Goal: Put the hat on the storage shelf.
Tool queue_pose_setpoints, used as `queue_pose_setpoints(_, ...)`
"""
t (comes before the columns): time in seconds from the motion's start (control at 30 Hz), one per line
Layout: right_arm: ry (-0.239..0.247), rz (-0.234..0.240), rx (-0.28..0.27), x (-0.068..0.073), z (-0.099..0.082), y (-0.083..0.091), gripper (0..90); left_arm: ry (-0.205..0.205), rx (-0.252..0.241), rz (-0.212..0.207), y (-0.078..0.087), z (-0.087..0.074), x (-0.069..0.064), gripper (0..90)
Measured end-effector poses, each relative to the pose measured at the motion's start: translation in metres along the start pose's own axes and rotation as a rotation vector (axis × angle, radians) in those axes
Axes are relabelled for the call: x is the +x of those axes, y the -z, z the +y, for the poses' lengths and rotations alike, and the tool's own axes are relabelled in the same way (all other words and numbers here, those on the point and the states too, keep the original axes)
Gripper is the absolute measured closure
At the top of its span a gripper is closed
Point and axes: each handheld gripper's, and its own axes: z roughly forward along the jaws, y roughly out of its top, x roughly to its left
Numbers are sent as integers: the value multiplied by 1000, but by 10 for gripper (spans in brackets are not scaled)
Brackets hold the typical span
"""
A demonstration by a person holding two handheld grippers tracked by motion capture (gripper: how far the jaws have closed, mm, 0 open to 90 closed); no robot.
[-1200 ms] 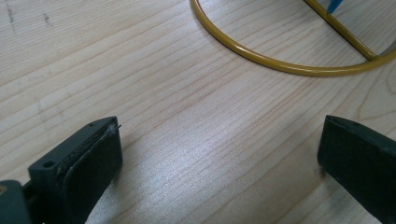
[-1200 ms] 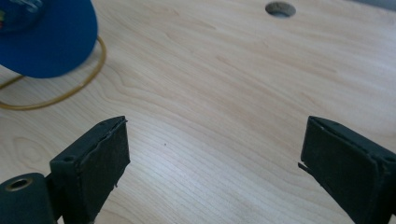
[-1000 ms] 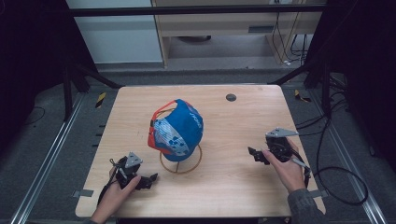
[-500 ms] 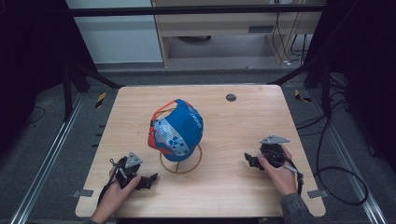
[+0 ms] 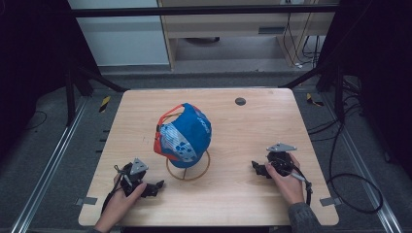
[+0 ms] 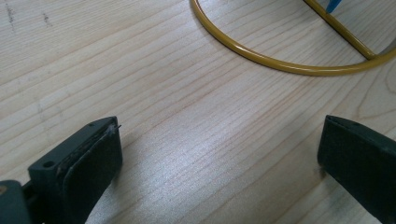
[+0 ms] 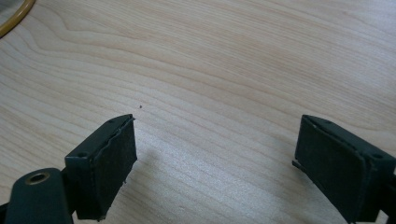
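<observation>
A blue cap (image 5: pixel 185 134) with a red and white patterned side rests on a yellow wire stand (image 5: pixel 188 167) in the middle of the wooden table (image 5: pixel 243 131). The stand's ring base (image 6: pixel 280 63) shows ahead of my left gripper (image 6: pixel 219 158), which is open low over bare wood. In the high view the left gripper (image 5: pixel 154 188) lies at the table's front left, beside the ring. My right gripper (image 5: pixel 256 168) rests at the front right, pointing toward the stand. Its jaws (image 7: pixel 215 158) stand wide apart with nothing between them, and a sliver of the ring (image 7: pixel 14 18) shows far off.
A small dark round hole (image 5: pixel 240 101) sits near the table's back edge. Black frame posts and cables surround the table, with a cable (image 5: pixel 350 194) trailing off the right side. Wood lies bare between the stand and both grippers.
The right hand has moved its gripper nearer the table's front edge and lowered it to the wood. The left gripper and the cap have not moved.
</observation>
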Motion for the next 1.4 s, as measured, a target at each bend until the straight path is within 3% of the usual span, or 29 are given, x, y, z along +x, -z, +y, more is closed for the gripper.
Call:
queue_pose_setpoints(0.97, 17, -33, 9, 8, -3, -4, 90, 0, 0, 0, 0, 0, 0, 0)
queue_pose_setpoints(1.4, 6, -45, 9, 12, -10, 3, 87, -1, 0, -1, 0, 0, 0, 0)
